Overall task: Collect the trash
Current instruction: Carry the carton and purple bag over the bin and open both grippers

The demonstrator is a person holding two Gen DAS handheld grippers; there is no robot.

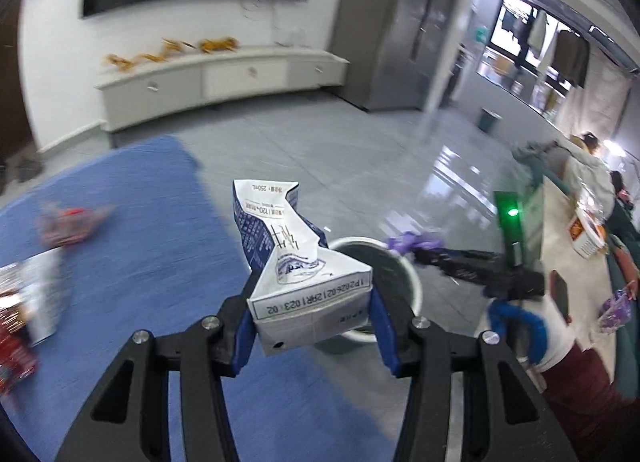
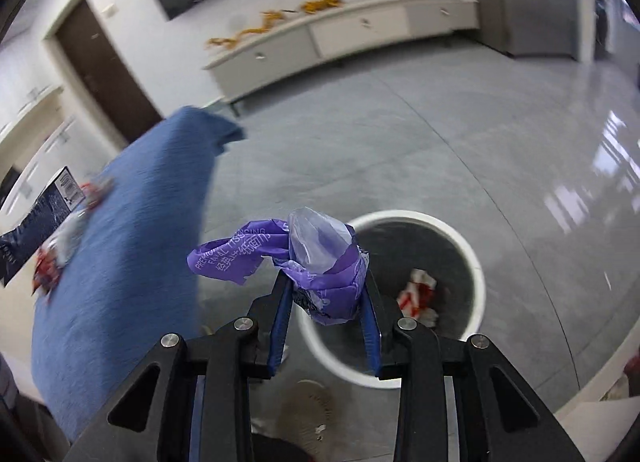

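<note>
The left gripper [image 1: 312,302] has its jaws partly closed on a crushed milk carton [image 1: 296,262], the blue pads pressing its flat base end from both sides while the crumpled top sticks out ahead of the fingertips. The carton looks empty and light; its folded cardboard is stiff enough at the base to take a firm pinch, but the creased upper part would likely buckle, so the base is the better place to hold.

The right gripper [image 2: 326,302] has narrower jaws, closed on a purple tissue wrapper [image 2: 320,274]. The bunched middle of the film sits between the pads and a loose printed flap hangs out to the left of the jaws. This film is very light, soft and slippery; I judge it could slide free unless it is gripped where it is bunched thickest, as here.

Just beyond and below both jaws stands the white-rimmed waste bin [image 2: 476,262], with a red-and-white wrapper [image 2: 418,294] already in it. More litter [image 1: 68,221] lies on the blue cloth [image 1: 160,242] left of the jaws.
</note>
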